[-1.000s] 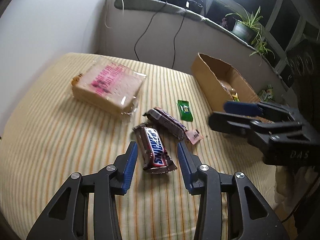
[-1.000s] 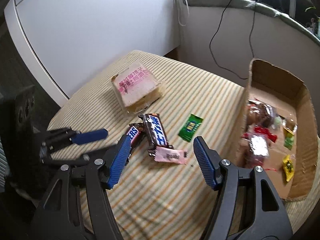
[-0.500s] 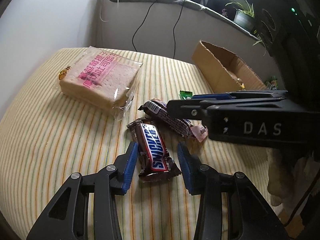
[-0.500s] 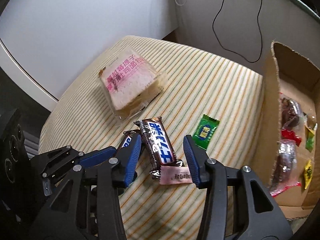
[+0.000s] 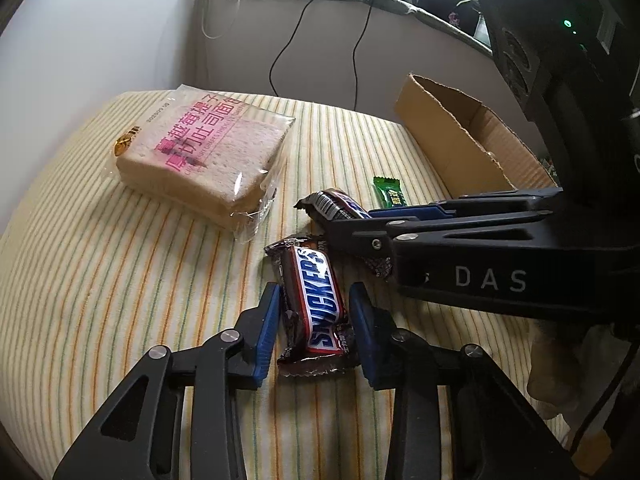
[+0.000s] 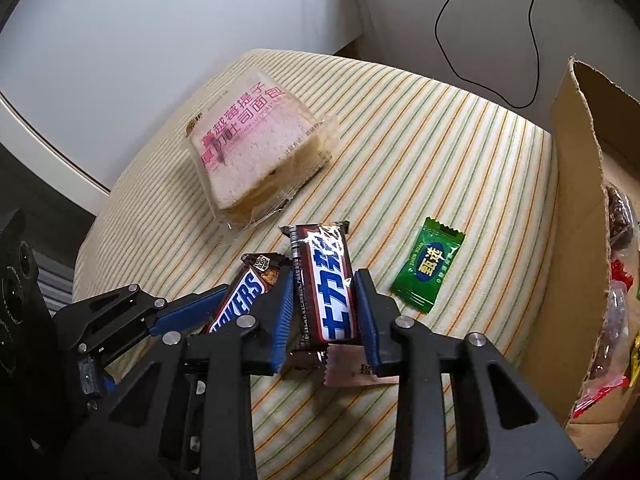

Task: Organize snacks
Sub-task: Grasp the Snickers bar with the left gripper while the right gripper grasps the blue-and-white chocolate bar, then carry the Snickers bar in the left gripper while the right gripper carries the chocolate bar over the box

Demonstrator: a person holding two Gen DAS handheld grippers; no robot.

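Two Snickers bars lie side by side on the striped cloth. My left gripper [image 5: 314, 322] straddles the nearer bar [image 5: 316, 298], its pads close on both sides, and I cannot tell whether they touch the wrapper. My right gripper [image 6: 322, 314] straddles the second bar [image 6: 326, 280], the one with Chinese lettering, its pads against the wrapper's edges. A pink candy [image 6: 356, 370] lies under that bar's near end. A green candy [image 6: 428, 266] lies to the right. A wrapped toast pack [image 5: 204, 152] sits at the back left. The right gripper's body crosses the left wrist view [image 5: 480, 256].
An open cardboard box [image 6: 580, 240] stands at the right edge of the cloth with several wrapped snacks inside. A wall and black cables run behind the table. The table's curved edge drops off at the left.
Both grippers moved forward and down over the two Snickers bars and narrowed around them. The right gripper came in from the box side.
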